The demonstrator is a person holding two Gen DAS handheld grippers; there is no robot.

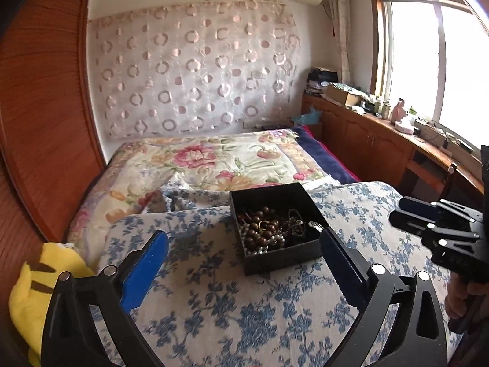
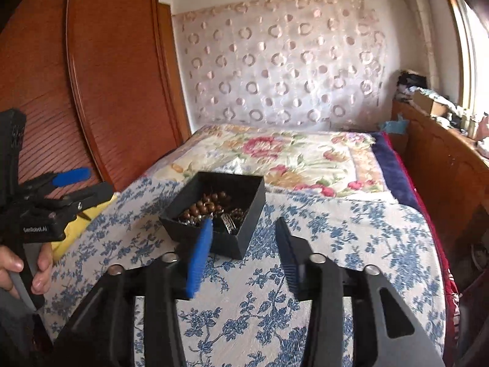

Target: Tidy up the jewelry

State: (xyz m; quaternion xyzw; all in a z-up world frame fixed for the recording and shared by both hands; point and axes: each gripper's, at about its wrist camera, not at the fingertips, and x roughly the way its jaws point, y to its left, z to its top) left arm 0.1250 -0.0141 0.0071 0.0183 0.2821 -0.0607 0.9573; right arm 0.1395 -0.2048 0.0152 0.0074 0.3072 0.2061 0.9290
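Note:
A black open box (image 1: 276, 260) rests on the blue-flowered bed cover (image 1: 214, 315). Inside it lie brown bead strings (image 1: 262, 229) and tangled metal jewelry (image 1: 301, 224). My left gripper (image 1: 244, 238) hangs wide open just short of the box, nothing between its blue pads. In the right wrist view the same box (image 2: 235, 241) sits ahead of my right gripper (image 2: 244, 229), which stands open and empty; its left pad (image 2: 200, 260) overlaps the box's near corner in the picture. Each gripper shows in the other's view: the right gripper (image 1: 406, 211) and the left gripper (image 2: 88, 183).
A yellow plush toy (image 1: 36, 284) lies at the bed's left edge. A floral quilt (image 1: 220, 159) covers the far bed. A wooden wardrobe (image 2: 91, 76) stands left; a cluttered wooden counter (image 1: 382, 128) runs under the window on the right. A hand (image 2: 18, 269) holds the left gripper's handle.

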